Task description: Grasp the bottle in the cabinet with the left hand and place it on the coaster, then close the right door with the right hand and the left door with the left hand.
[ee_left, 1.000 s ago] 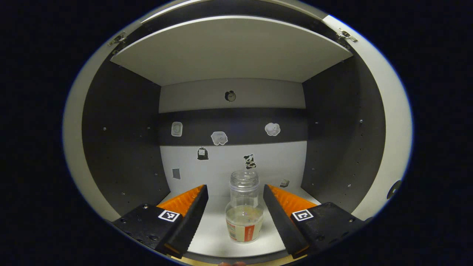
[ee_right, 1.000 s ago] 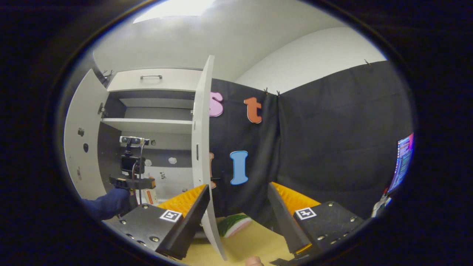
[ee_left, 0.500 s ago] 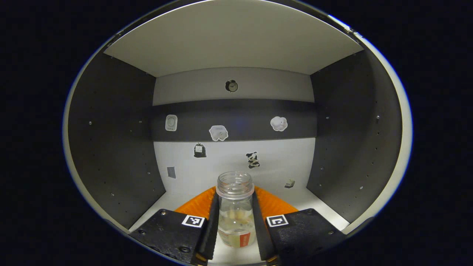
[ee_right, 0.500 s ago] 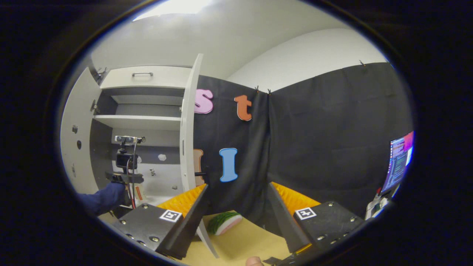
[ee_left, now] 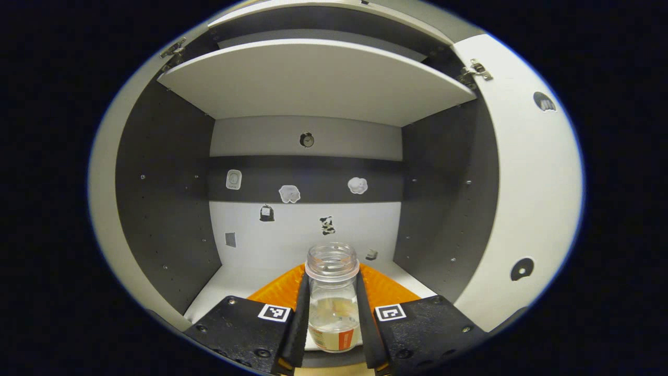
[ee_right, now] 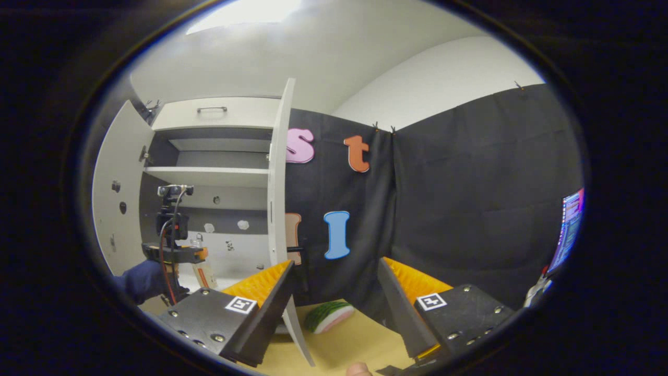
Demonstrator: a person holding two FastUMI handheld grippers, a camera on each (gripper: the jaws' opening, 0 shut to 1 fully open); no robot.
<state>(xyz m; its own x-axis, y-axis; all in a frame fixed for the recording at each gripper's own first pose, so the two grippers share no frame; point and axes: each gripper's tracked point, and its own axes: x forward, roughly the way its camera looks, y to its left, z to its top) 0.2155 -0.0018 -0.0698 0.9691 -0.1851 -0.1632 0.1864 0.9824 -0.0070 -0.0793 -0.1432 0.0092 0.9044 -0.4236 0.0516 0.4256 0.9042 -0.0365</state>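
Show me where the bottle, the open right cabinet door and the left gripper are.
bottle (ee_left: 332, 266): left gripper view, its clear neck.
right door (ee_right: 277, 177): right gripper view, its edge.
left gripper (ee_left: 332, 308): left gripper view, midway between fingertips.

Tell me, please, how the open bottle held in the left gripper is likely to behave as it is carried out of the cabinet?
The bottle looks clear and rigid, so it should hold shape under the left gripper. It has no cap and holds a little liquid low down, so tilting may spill. The smooth wall could slip; probably light.

Left gripper (ee_left: 332, 308) clamped, both fingers pressing the bottle (ee_left: 333, 297); right gripper (ee_right: 336, 292) held level, jaws spread wide.
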